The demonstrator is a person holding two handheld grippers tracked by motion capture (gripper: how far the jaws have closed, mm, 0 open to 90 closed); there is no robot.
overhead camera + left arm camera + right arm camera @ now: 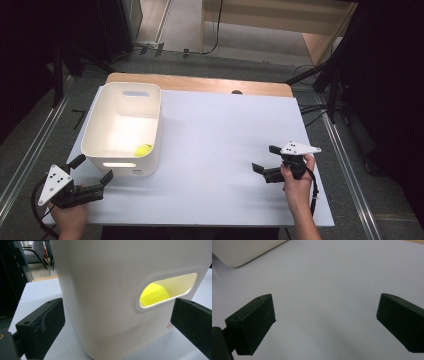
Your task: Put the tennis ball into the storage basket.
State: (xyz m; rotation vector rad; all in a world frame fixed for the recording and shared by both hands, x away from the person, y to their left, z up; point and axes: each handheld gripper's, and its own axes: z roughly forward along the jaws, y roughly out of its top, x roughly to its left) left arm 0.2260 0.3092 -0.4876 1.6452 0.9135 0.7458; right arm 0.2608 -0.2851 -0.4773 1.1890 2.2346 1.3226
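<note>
A: Where's the tennis ball (143,149)?
B: Inside the white bin (96,131), on its floor at the near right corner, close to the front wall. In the left gripper view the ball (154,294) shows thru the bin's handle slot, yellow-green.
A: Left gripper (91,169)?
B: Held at the table's near left edge, just off the bin's near left corner. Jaws wide apart, nothing betw. them. Its own view has the bin's front wall (105,290) right ahead, v. close; can't tell if a jaw touches it.
A: Right gripper (265,158)?
B: Well apart from the bin, over the right part of the white table top (220,150), pointing left. Jaws spread wide, nothing held. Its view looks along the bare top (324,290), w/ the bin's corner (242,252) at upper left.
</note>
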